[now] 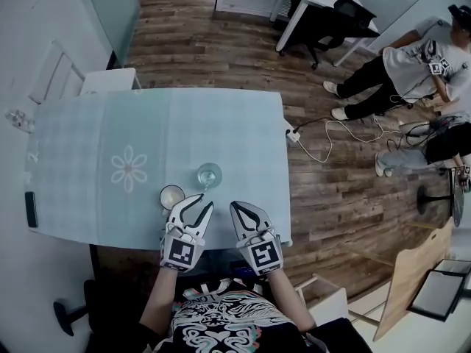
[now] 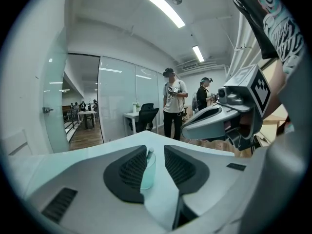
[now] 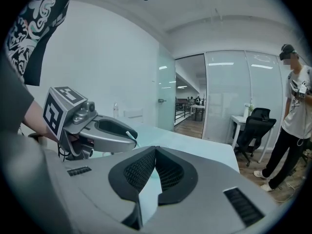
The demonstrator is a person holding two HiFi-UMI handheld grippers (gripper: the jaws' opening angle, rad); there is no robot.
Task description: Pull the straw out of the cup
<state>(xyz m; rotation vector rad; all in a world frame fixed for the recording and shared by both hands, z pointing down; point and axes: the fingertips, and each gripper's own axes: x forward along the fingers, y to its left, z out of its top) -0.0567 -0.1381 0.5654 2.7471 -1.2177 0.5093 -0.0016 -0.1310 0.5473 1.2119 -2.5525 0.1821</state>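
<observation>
A clear glass cup (image 1: pixel 209 176) stands on the pale blue table (image 1: pixel 110 131) near its front edge. In the left gripper view the same cup (image 2: pixel 147 172) shows in the gap ahead of the jaws, with neither pad touching it. My left gripper (image 1: pixel 196 207) is open, just short of the cup. In the right gripper view a thin pale straw end (image 3: pixel 128 134) shows at the left gripper's (image 3: pixel 105 136) jaw tip; whether it is held I cannot tell. My right gripper (image 1: pixel 246 213) is beside the left one, its jaw tips touching and nothing between them.
A small white cup (image 1: pixel 171 195) stands left of my left gripper. A dark phone (image 1: pixel 31 209) lies at the table's left edge and a clear bottle (image 1: pixel 18 118) at the far left. People (image 1: pixel 401 68) and cables (image 1: pixel 335 134) are on the wooden floor to the right.
</observation>
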